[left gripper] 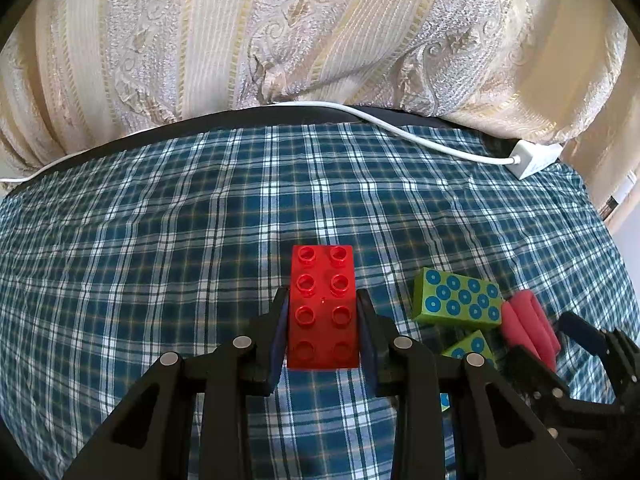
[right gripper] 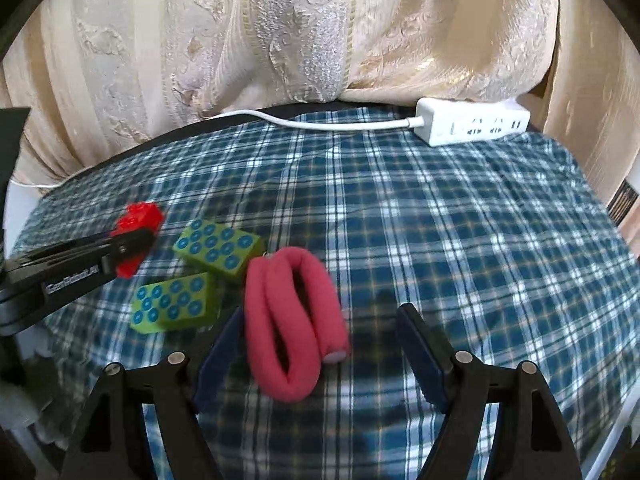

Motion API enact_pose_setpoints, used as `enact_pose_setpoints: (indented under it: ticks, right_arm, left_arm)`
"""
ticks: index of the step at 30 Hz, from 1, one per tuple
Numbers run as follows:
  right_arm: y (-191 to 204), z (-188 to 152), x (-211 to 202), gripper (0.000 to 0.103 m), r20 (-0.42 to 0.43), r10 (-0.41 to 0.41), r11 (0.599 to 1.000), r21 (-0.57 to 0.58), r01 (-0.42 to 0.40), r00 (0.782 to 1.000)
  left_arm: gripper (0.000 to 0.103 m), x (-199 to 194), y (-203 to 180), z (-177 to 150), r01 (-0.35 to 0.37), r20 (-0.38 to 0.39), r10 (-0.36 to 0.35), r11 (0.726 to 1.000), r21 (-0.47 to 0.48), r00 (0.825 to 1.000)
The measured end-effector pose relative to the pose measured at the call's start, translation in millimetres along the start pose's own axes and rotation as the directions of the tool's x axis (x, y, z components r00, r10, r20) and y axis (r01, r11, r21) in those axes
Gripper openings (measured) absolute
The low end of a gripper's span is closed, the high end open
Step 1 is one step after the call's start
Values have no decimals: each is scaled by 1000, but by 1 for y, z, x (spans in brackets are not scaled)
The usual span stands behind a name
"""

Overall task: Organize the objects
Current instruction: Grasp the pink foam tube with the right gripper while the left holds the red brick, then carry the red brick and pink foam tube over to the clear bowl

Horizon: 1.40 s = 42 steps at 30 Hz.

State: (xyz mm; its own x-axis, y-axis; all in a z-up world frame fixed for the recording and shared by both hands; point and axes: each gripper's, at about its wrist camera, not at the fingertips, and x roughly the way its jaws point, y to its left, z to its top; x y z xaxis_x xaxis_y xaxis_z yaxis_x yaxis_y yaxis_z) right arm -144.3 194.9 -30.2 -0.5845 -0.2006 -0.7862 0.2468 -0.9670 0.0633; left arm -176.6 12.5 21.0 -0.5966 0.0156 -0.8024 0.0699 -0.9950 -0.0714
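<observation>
Left hand-held gripper [left gripper: 323,320] is clenched on the red brick [left gripper: 322,306], pads pressing its long sides; brick's long axis runs straight ahead along the fingers, studs up, over the plaid cloth [left gripper: 160,240] on the bench.

Right hand-held gripper [right gripper: 320,344] stands released, jaws wide. The pink foam roll [right gripper: 294,320], folded into a loop, lies btw the jaws but off-centre: it sits against the left pad, w/ a clear gap to the right pad. Its long axis runs roughly fwd along the fingers, tilted a bit left at the far end. No squeeze on it yet.

Two green dotted blocks [right gripper: 218,248] lie just left of the roll, btw the two grippers, the nearer one [right gripper: 172,300] close to the roll's left flank; whether they touch can't be told.

Judgement: right hand is the nearer one for the roll; closing as-is would prob. push it sideways first, so a small shift left to centre seems wise.

White power strip [right gripper: 472,126] sits at the far edge, well apart.
</observation>
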Motion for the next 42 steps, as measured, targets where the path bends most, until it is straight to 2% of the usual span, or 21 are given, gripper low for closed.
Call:
enact_pose_setpoints:
  ticks: [6,9,11,12,24,42]
  right_arm:
    - [6,4,6,80,-8,-3,999,-32,3,1000]
    - [10,2,5,67,2,-19,998,-59,20,1000]
    - [12,1,3,55,7,-18,997,-69,19,1000]
    - [13,0,2,52,9,-19,997,-71,20,1000]
    - [7,-17,-17,51,9,1,1000,-16,-1,1000]
    - [0,-44,-74,51,67,47,996,69,-52,997]
  left_arm:
    - [33,0,-1,0,4,-1,-4,1000,3,1000]
    - [33,-1,-2,0,14,-2,-14,1000,2,1000]
    - [33,-2,-3,0,17,-1,-17,1000,2,1000]
    - [33,-2,-3,1,19,0,-19,1000,3,1000]
    - [33,-11,-9,2,38,13,-38,999,15,999]
    - [33,-50,-25,6,104,78,-108,993,49,991]
